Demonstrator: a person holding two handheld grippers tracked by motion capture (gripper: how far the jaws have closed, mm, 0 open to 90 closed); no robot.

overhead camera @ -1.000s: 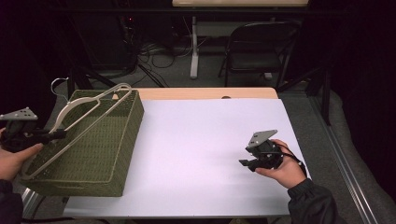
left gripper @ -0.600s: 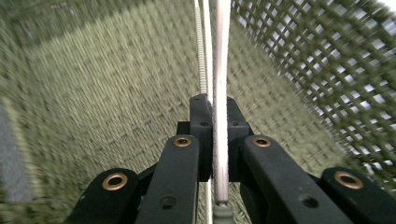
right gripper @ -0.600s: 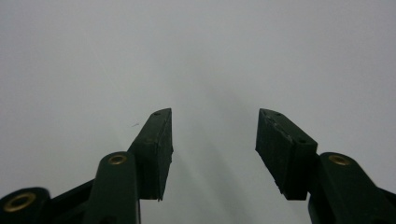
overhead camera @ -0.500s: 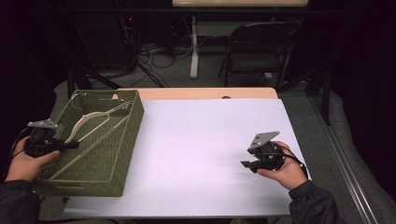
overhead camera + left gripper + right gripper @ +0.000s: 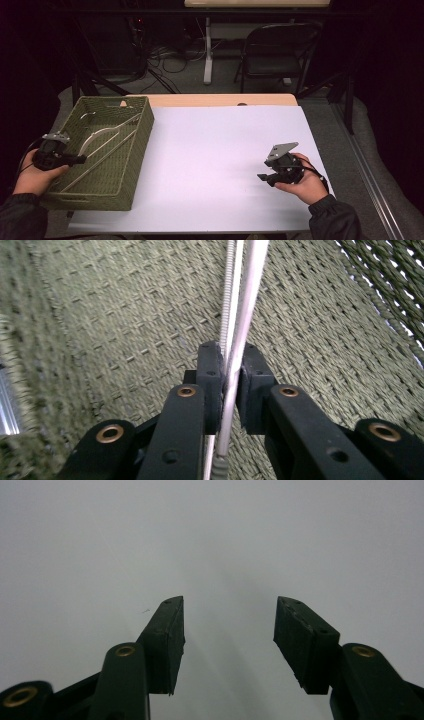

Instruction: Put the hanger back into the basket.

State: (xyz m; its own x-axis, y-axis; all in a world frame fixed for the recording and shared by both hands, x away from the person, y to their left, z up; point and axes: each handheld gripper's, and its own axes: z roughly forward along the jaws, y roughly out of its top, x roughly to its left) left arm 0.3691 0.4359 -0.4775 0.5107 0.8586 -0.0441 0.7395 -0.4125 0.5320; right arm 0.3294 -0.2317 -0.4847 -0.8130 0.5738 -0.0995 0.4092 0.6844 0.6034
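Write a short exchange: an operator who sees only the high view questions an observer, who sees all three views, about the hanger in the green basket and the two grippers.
Operator: From above I can't judge the grip. Is the hanger between the jaws on the left?
Observer: Yes. The left gripper has the hanger's white bar between its pads. The jaws have just been opening, and I cannot tell whether they press on it.
Operator: What lies behind the bar?
Observer: The basket, its woven green floor close beneath.
Operator: And on the right?
Observer: The right gripper has its jaws wide apart with nothing between them, over the bare white table.
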